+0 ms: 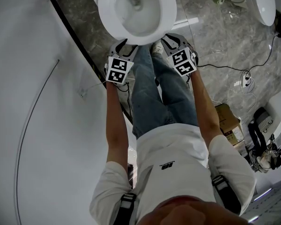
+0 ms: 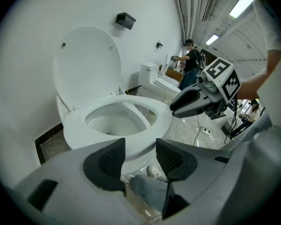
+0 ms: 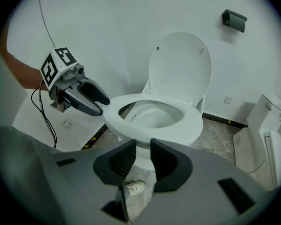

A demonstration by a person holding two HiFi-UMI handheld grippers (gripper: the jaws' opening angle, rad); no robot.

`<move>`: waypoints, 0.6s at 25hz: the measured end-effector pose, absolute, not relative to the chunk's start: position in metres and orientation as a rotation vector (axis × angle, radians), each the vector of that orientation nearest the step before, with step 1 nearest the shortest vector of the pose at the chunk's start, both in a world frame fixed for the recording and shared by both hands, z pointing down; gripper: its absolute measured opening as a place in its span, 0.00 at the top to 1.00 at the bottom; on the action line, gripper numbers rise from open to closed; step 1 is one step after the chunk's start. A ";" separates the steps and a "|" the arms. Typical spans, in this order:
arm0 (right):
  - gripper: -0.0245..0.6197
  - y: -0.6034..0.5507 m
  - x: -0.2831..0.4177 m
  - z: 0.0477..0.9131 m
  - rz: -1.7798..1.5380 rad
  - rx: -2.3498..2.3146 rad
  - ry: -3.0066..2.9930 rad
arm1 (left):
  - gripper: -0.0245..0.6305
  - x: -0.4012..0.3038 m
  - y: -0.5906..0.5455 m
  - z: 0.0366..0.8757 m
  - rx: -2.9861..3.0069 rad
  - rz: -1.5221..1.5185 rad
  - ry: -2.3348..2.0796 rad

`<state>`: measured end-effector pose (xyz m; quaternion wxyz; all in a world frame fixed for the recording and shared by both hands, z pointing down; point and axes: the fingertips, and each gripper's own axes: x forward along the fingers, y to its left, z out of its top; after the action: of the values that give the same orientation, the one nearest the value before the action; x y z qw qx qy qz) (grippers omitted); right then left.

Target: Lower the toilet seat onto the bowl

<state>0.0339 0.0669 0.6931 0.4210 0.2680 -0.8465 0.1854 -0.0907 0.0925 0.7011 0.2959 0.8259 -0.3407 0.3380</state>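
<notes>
The toilet seat appears to lie flat on the bowl already. In both gripper views the white ring rests level on the rim, just beyond and a little above the jaw tips, with only a thin dark seam under its near-left edge in the right gripper view. What stands upright behind it, farther from both tools and leaning toward the wall, is the lid, with two small bumpers showing on its face. So the lowering named in the task looks done, and as far as the pictures show nothing is left but to draw the tools away. The lid may be a separate matter, since the task says nothing of it. The left tool has its jaws apart with nothing between the ribbed pads. Through the gap show only the front of the bowl, a shoe and the person's jeans. The right tool has its jaws parted by a narrower gap, also empty, with the toilet's base and a shoe beyond. Neither tool touches the seat. From the head view the left tool sits near the front-left of the ring and the right tool near its front-right, both close to the rim yet clear of it, flanking the person's legs. A second toilet stands well off to the right tool's far side.
</notes>
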 end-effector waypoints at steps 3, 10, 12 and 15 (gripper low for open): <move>0.80 0.069 0.035 0.700 0.484 0.673 -2.110 | 0.64 -0.089 0.094 0.707 2.182 0.897 -0.908; 0.80 0.075 0.038 0.716 0.510 0.661 -2.095 | 0.65 -0.088 0.099 0.723 2.150 0.896 -0.912; 0.80 0.077 0.038 0.722 0.516 0.659 -2.089 | 0.65 -0.088 0.100 0.728 2.140 0.895 -0.914; 0.80 0.079 0.038 0.728 0.527 0.656 -2.081 | 0.65 -0.088 0.102 0.735 2.127 0.896 -0.910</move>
<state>0.0381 0.0790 0.7283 0.4337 0.2633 -0.8353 0.2116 -0.0876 0.1023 0.7350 0.3243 0.8110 -0.3470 0.3417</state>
